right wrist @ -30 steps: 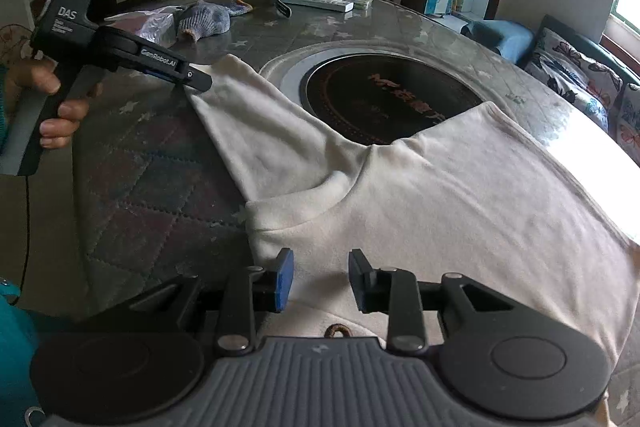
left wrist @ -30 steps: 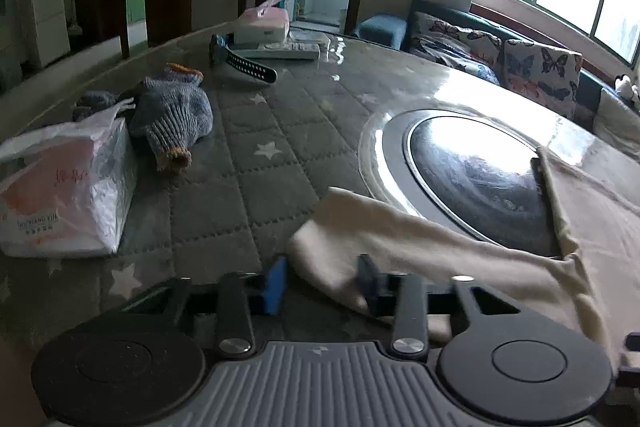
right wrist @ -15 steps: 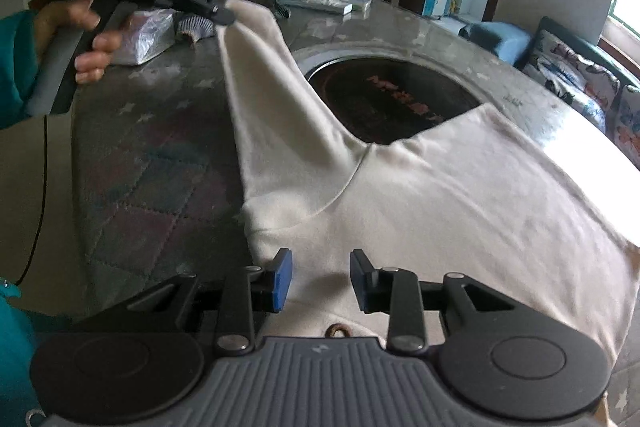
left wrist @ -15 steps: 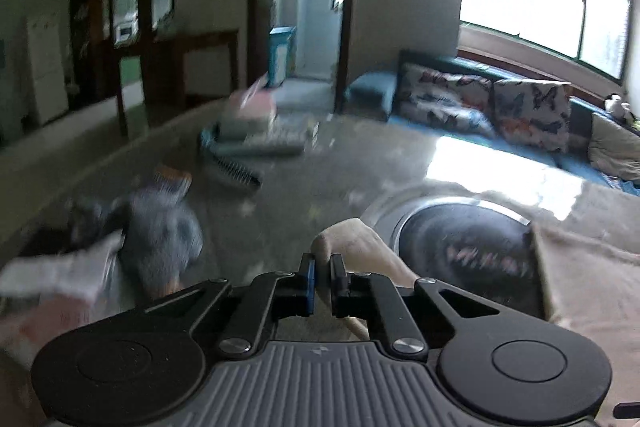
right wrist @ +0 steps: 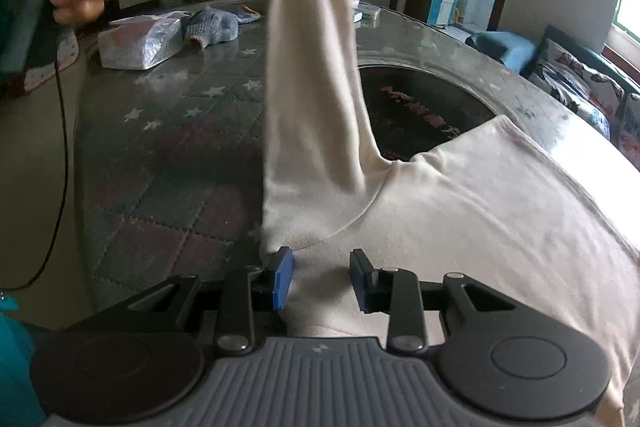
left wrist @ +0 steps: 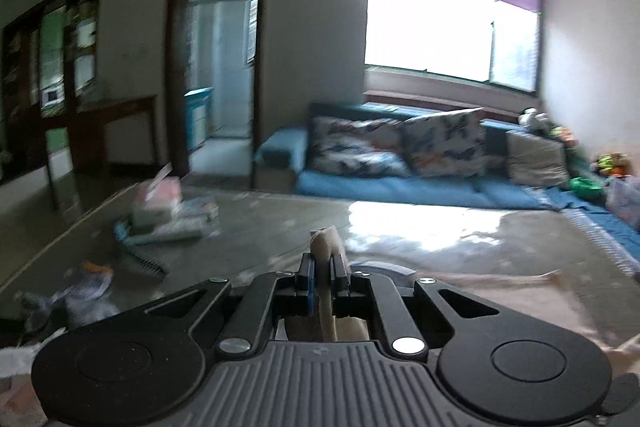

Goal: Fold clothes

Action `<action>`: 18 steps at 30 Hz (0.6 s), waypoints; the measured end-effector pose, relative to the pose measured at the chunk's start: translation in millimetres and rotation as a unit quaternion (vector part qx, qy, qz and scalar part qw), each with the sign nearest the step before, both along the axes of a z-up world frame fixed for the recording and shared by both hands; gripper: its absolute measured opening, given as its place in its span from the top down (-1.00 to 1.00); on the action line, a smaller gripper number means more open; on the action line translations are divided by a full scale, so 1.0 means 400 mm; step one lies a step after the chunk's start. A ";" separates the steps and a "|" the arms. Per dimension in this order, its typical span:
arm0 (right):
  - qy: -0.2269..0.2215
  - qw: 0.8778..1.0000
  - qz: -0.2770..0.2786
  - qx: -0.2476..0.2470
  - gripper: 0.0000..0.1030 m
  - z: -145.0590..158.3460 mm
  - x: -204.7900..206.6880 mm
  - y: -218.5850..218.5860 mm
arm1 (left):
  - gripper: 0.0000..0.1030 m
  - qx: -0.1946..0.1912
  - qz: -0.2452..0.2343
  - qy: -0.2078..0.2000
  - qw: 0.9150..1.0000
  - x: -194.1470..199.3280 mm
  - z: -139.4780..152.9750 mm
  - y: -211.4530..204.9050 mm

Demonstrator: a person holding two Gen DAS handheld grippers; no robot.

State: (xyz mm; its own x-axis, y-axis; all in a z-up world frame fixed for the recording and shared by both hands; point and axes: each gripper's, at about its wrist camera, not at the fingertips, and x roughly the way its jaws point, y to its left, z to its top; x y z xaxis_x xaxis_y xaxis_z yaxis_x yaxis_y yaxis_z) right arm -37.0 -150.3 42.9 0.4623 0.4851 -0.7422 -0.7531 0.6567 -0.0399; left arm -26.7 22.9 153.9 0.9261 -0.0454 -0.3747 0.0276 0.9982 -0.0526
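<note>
Left claw (left wrist: 323, 277) grips the sleeve (right wrist: 308, 75) end, raised above the worktop (right wrist: 168, 131). Right claw (right wrist: 322, 281) stands partly open over the shirt (right wrist: 480, 227), gripping nothing.

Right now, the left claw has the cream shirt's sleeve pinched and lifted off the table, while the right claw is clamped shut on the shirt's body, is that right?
Not quite. The right claw is open, its pads apart over the cream shirt, as the right wrist view shows. The rest holds: the left claw has the sleeve pinched and lifted off the table.
</note>
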 end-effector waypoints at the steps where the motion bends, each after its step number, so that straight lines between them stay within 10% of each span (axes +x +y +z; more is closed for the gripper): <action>1: 0.001 1.000 -0.003 0.006 0.39 0.008 0.001 -0.008 | 0.85 0.000 -0.016 -0.007 1.000 -0.010 0.013 -0.021; 18: 0.022 0.977 -0.204 0.050 0.28 0.053 0.007 -0.351 | 0.63 -0.003 -0.269 0.039 0.962 -0.055 -0.062 -0.401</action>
